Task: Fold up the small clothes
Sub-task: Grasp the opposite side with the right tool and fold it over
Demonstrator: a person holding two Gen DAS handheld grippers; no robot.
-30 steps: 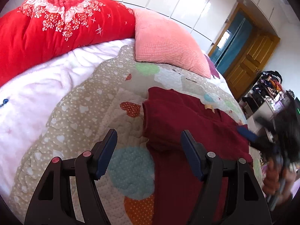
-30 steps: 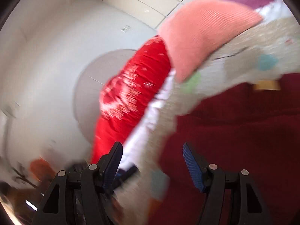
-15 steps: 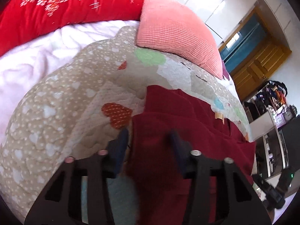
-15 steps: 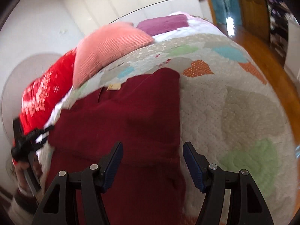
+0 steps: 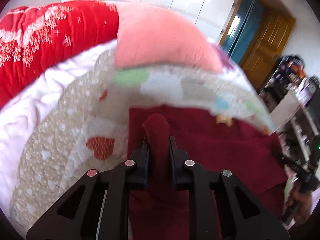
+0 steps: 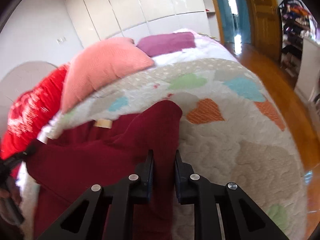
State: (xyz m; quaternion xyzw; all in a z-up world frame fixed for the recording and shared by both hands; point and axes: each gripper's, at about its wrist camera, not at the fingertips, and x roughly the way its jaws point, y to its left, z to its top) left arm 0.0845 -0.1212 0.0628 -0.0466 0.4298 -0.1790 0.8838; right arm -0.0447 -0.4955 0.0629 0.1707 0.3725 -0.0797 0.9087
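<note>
A dark red garment (image 5: pixel 210 152) lies spread on the heart-patterned quilt (image 5: pixel 66 140). My left gripper (image 5: pixel 158 142) is shut on a raised fold at the garment's left edge. In the right wrist view the same garment (image 6: pixel 84 160) lies to the left, and my right gripper (image 6: pixel 164 156) is shut on a bunched fold at its right edge. A tan label (image 6: pixel 103 123) shows near the garment's far edge. The other hand-held gripper (image 5: pixel 296 170) shows at the right rim of the left wrist view.
A pink pillow (image 5: pixel 160 40) and a red floral quilt (image 5: pixel 40 40) lie at the head of the bed. A purple pillow (image 6: pixel 166 43) lies beyond. The bed's edge drops to a wooden floor (image 6: pixel 280 84) on the right, near a door (image 6: pixel 262 14) and cluttered shelves (image 5: pixel 296 92).
Both grippers were open above the garment's side edges; both have closed on folds of it and lifted the cloth. Both views are blurred by motion.
</note>
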